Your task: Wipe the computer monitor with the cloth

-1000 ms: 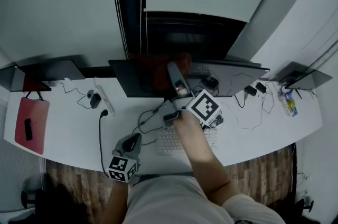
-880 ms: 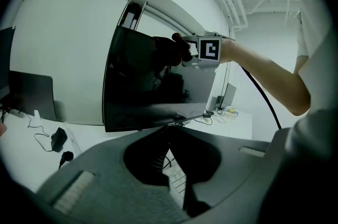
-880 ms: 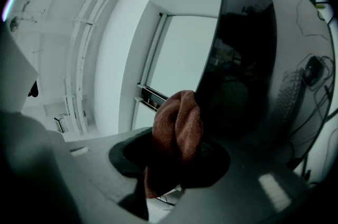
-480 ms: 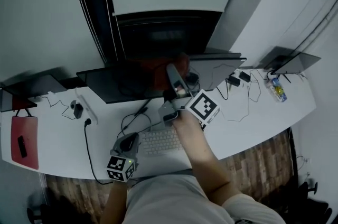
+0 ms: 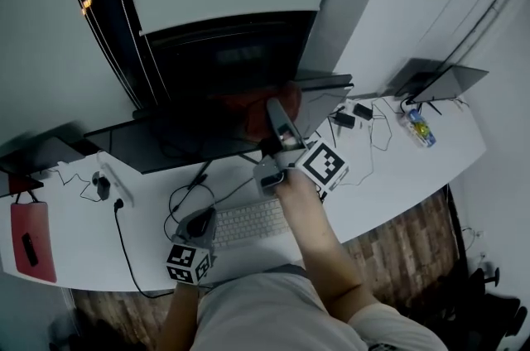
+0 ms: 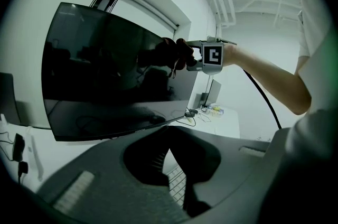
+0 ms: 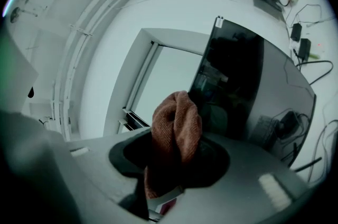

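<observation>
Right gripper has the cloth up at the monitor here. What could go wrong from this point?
1. The cloth is only a small bunch clamped in the right gripper, so its hard jaw tips might touch the monitor and scratch it.
2. The left gripper sits low by the keyboard, not steadying the monitor, so a firm push may tilt it.

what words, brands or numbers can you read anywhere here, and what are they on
No text can be read.
Monitor: any mark on its lower bezel is too small.
Marker cubes: black-and-white square patterns only, no letters.
Keyboard: keys too blurred.
Colourful item on the desk: label too blurred.
</observation>
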A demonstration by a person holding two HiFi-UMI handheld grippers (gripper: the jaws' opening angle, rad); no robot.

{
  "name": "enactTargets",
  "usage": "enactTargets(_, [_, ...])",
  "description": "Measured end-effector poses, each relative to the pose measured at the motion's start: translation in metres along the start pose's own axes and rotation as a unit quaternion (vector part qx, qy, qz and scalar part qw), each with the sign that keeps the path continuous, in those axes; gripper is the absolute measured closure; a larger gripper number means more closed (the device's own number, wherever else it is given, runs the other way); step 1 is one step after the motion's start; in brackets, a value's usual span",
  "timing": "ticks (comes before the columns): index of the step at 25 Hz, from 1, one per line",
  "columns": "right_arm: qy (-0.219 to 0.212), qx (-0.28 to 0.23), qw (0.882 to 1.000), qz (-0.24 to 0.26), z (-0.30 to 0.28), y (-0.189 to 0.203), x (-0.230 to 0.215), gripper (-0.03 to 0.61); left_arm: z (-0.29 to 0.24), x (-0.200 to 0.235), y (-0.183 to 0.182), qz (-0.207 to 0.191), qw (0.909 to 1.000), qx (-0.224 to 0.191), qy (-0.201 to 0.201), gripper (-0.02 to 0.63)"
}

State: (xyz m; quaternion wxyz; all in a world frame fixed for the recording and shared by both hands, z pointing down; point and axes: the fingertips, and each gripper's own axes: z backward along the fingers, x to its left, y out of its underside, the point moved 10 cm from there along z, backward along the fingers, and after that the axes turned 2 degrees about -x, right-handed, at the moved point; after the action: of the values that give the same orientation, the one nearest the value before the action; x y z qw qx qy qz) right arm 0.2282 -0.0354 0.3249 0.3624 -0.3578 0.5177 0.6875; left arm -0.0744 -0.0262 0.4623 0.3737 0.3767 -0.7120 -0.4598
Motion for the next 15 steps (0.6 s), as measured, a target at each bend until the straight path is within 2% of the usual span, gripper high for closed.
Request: enactTargets(15, [0.027, -0.054, 0.998, 0.009, 0.038, -0.096, -0.047, 0.422, -0.068, -0.052, -0.004, -0.01, 0.9989, 0.01, 0.044, 0.604])
